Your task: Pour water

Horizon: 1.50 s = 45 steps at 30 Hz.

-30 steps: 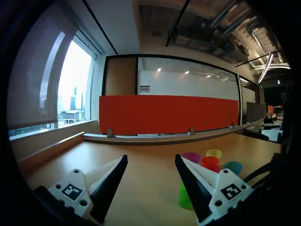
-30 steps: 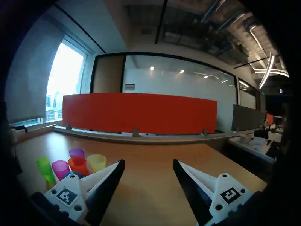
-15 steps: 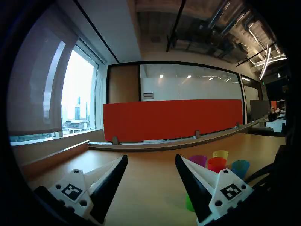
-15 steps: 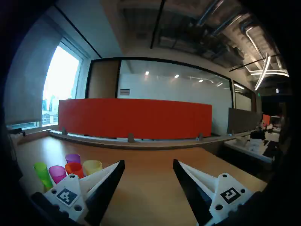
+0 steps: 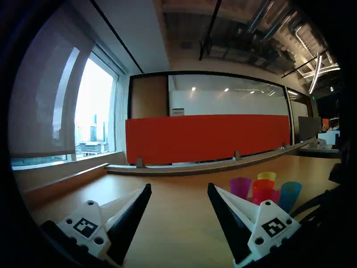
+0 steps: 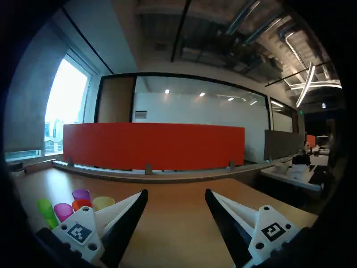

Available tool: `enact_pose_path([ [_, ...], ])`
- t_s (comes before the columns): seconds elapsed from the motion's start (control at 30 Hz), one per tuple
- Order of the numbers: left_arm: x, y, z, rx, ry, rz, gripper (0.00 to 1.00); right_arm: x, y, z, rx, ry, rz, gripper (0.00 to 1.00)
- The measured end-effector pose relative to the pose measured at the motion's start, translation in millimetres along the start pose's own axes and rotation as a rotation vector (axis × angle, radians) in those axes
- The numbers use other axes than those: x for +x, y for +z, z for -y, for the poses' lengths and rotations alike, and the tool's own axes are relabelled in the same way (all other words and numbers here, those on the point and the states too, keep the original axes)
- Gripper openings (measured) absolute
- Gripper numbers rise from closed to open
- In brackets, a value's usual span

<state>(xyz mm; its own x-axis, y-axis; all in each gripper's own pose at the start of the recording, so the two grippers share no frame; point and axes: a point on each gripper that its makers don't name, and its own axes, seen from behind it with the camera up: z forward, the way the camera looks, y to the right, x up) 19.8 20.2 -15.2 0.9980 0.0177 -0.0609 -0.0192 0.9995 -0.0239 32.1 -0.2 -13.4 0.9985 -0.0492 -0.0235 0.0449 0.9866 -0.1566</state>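
Left hand-held gripper (image 5: 178, 186), right hand-held gripper (image 6: 175, 191) gape empty near cup cluster (image 5: 263, 188) (tightly packed); careless grab may topple neighbours.

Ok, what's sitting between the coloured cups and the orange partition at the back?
Just bare wooden tabletop; the right gripper view shows that stretch from the cups to the orange partition with nothing on it.

I'm getting blown-out daylight from the window (image 5: 96, 111), a dim ceiling (image 5: 232, 27), a sharp centre, fisheye-bent edges.
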Motion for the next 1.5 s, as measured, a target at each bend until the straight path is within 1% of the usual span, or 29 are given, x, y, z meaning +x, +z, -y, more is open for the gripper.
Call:
enact_pose_path([
  [0.27, -11.2, 1.1, 4.7, 0.014, -0.021, 0.004, 0.93, 2.4, 0.6, 6.3, 0.004, -0.018, -0.003, 1.0],
  [0.57, -20.6, 4.1, 9.4, 0.031, -0.031, 0.017, 0.93, 6.3, 0.1, 6.4, -0.002, -0.02, -0.007, 1.0],
  [0.77, -24.5, 5.6, 11.8, 0.036, -0.041, 0.029, 0.93, 3.6, -0.1, 5.8, -0.002, -0.02, -0.002, 1.0],
  [1.07, -28.4, 7.4, 13.7, 0.042, -0.04, 0.043, 0.93, 6.0, -0.6, 4.3, -0.002, -0.019, -0.005, 1.0],
  [1.3, -33.5, 10.0, 14.3, 0.046, -0.04, 0.062, 0.93, 2.8, -1.9, 2.5, -0.002, -0.015, -0.003, 0.99],
  [1.5, -35.4, 10.8, 15.7, 0.05, -0.04, 0.065, 0.93, 2.6, -3.6, 0.9, -0.002, -0.012, -0.002, 0.99],
])
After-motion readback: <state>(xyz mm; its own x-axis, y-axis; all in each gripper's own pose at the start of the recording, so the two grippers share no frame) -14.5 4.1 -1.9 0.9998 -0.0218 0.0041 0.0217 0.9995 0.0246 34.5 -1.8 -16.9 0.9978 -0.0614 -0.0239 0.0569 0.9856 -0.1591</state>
